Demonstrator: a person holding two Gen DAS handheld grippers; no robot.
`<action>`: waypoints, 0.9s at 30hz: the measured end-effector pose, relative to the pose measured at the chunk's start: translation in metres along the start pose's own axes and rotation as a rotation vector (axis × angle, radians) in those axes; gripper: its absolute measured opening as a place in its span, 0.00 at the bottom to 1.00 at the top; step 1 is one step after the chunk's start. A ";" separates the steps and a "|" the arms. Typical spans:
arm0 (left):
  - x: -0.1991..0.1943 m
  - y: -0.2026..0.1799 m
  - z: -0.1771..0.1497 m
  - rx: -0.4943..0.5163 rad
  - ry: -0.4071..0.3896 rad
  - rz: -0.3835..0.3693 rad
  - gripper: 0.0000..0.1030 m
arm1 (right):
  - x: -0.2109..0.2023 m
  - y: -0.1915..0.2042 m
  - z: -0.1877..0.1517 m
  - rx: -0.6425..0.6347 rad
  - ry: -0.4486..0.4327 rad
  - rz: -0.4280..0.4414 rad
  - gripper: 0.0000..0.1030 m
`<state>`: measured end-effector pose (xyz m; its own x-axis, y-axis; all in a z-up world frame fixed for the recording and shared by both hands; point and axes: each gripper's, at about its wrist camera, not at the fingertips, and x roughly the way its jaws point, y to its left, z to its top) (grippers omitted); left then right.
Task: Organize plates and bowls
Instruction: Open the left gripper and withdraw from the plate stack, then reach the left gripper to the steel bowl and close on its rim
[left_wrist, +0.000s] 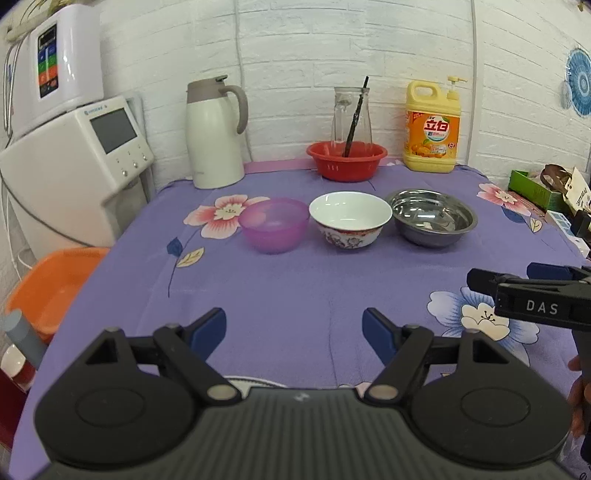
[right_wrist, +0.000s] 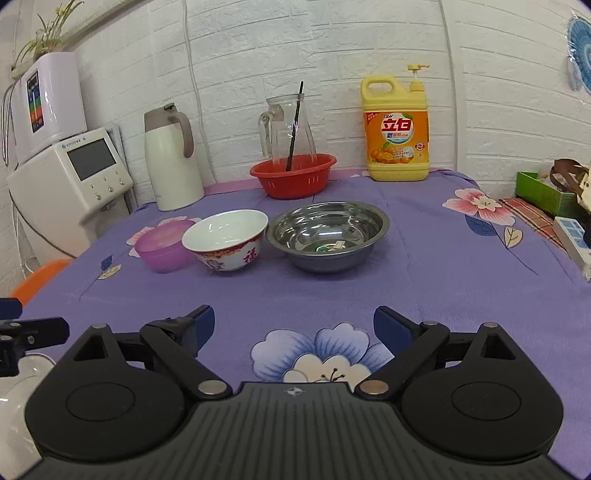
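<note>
Table (right_wrist: 443, 280) draped in a purple flowered cloth, carrying every item of the task. Three bowls stand in a row across its middle, upright, unstacked and apparently empty: a wide stainless-steel bowl (right_wrist: 327, 234) at the right end, a white ceramic bowl with a red-patterned outside (right_wrist: 226, 240) just beside it in the centre, and a translucent purple plastic bowl (right_wrist: 162, 245) at the left end, close against the ceramic one. No bowl is nested in another, so the organizing appears not yet begun or only as far as this line-up; stacking or putting away is judged still to be done. A sliver of a white rim shows under the left tool body; whether it is a plate cannot be told.

Behind the row, against the white brick wall: a red plastic basket (right_wrist: 293, 177) holding a clear glass pitcher, a cream thermos jug (right_wrist: 168, 166) and a yellow detergent bottle (right_wrist: 397, 133).

Left tool (left_wrist: 294, 326): jaws spread, nothing between them, held over bare cloth well short of the bowls and angled downward. Right tool (right_wrist: 294, 325): jaws likewise spread and empty, over a printed flower, facing the steel bowl from well apart.
</note>
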<state>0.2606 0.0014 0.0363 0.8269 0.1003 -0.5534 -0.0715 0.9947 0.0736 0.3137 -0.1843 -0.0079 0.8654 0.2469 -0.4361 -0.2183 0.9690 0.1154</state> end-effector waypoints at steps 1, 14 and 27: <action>0.002 -0.003 0.003 0.007 -0.001 0.003 0.73 | 0.007 -0.003 0.005 -0.016 0.007 -0.008 1.00; 0.033 -0.026 0.037 0.057 0.001 0.034 0.73 | 0.056 -0.025 0.062 -0.065 -0.030 -0.014 1.00; 0.082 -0.045 0.057 0.105 0.045 0.045 0.73 | 0.082 -0.053 0.100 0.026 -0.091 0.020 1.00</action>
<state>0.3630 -0.0365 0.0352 0.7978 0.1482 -0.5844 -0.0473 0.9817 0.1844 0.4416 -0.2155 0.0395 0.8986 0.2634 -0.3508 -0.2250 0.9632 0.1470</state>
